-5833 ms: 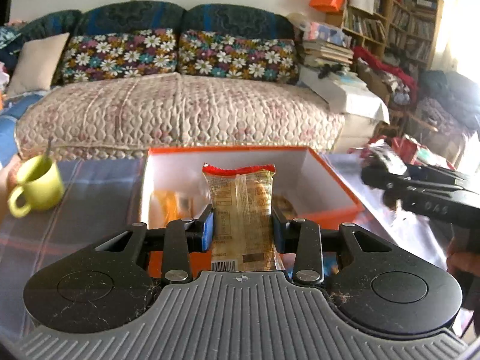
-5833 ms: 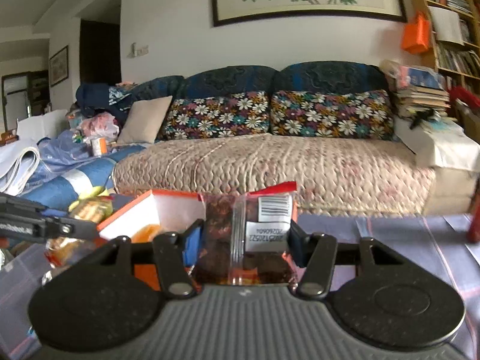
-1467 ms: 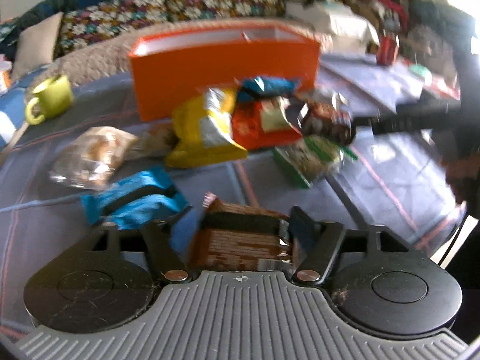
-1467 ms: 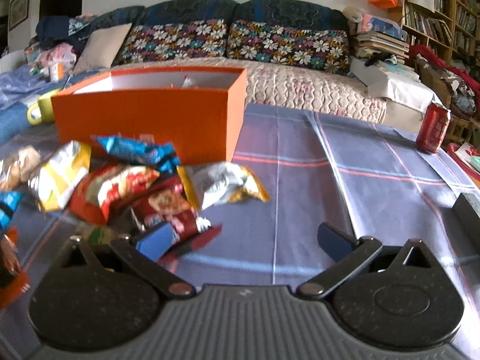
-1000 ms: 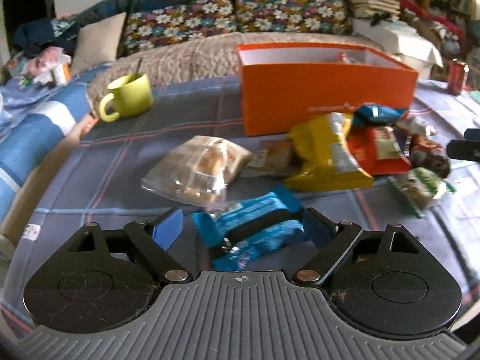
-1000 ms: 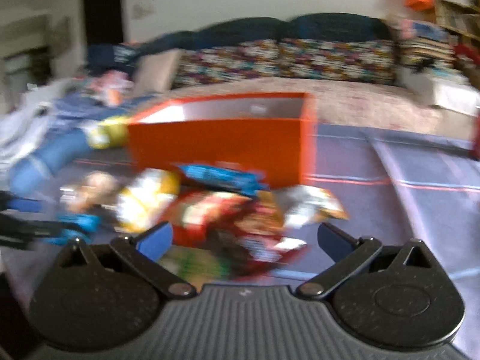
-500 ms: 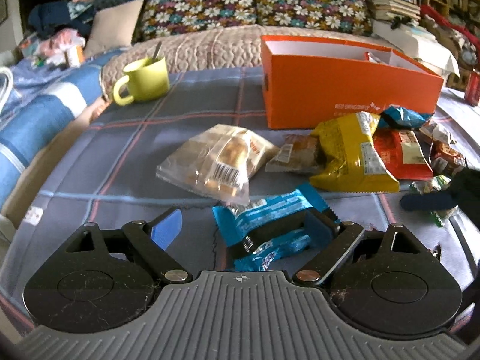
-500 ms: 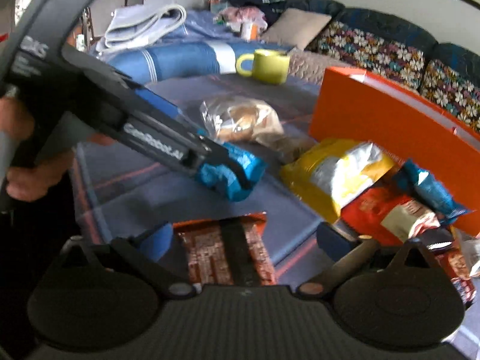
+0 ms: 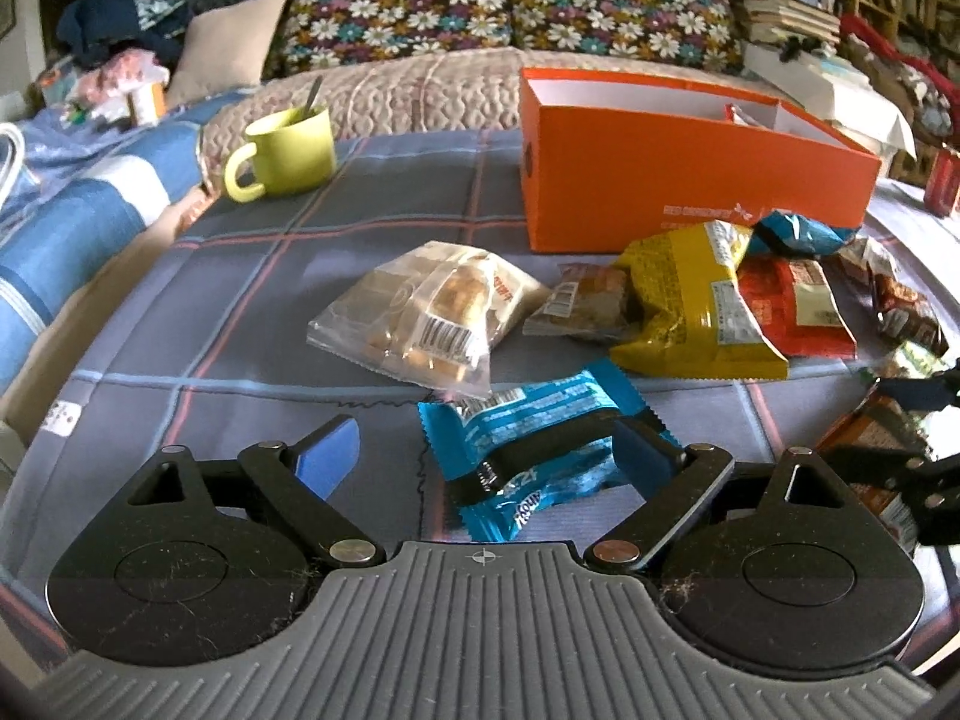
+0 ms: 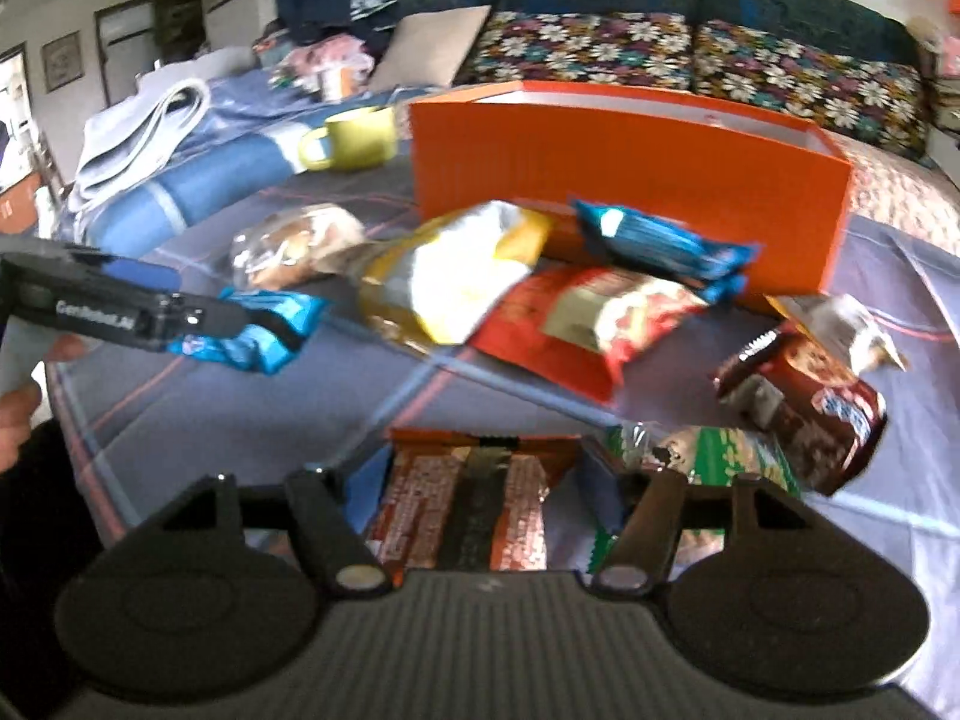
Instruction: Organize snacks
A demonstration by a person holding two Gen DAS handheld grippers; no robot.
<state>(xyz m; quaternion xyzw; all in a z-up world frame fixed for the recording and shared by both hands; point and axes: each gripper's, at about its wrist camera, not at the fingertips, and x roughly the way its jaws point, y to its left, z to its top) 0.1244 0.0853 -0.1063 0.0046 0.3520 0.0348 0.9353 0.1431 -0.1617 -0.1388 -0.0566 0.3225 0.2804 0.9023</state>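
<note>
Snack packets lie before the box, mug to its left

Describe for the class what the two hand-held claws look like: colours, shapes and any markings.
Both are black tools. The left claw has two angled black fingers tipped with blue pads, pivoting on silver rivets over two round black discs, behind a grey ribbed housing with a small crosshair mark. The right claw has the same build. Seen side-on from the right wrist camera, the left one carries white lettering, too blurred to read. No cables or sleeves show.

An orange box with a white inside stands on a grey-blue cloth crossed by red and blue lines, near a lime-green mug, a yellow bag and a bright blue wrapper.
</note>
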